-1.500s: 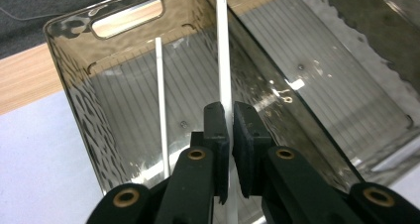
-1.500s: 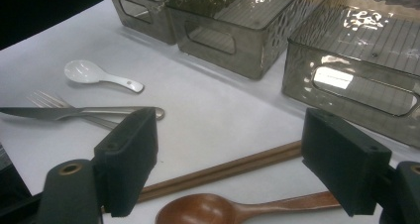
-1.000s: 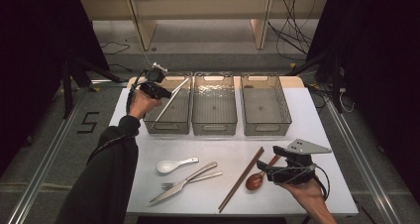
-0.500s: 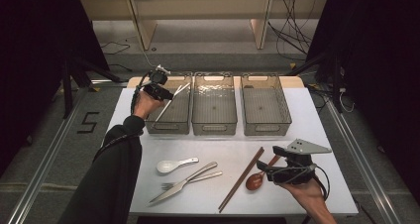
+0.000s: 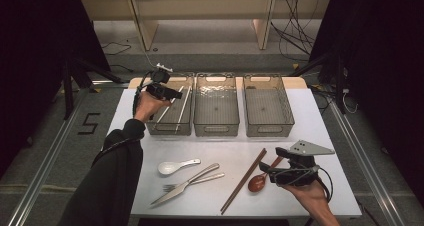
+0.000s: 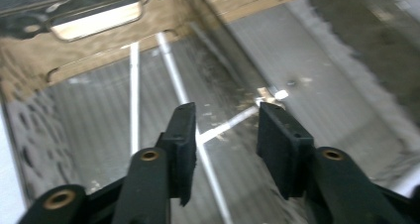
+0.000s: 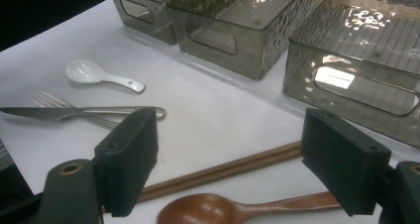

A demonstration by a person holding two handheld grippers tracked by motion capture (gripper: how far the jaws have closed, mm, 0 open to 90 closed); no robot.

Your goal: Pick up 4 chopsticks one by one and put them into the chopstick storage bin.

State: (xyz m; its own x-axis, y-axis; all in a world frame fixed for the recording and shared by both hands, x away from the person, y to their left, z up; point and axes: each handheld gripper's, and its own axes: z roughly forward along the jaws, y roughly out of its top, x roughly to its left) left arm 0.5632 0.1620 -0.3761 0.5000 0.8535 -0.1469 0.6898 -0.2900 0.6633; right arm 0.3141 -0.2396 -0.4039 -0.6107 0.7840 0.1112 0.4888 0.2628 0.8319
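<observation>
Over left bin [image 5: 170,111]: metal chopsticks [image 5: 182,106] lying inside on bin floor, pale rods also clear in left claw view [image 6: 171,70]. Left claw [image 5: 167,92] hovering above, jaws just opening, released, nothing between. Middle bin [image 5: 216,106] and right bin [image 5: 267,106] bare. Right claw [image 5: 272,172] spread wide, low over wooden spoon [image 5: 257,182] beside wooden chopsticks [image 5: 243,181] on white surface [image 5: 320,116].

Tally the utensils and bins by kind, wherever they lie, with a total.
Bins: 3 (left, middle, right)
Metal chopsticks, in the left bin: 2
Wooden chopsticks: 2
White spoon: 1
Wooden spoon: 1
Fork: 1
Knife: 1
Total: 11
</observation>
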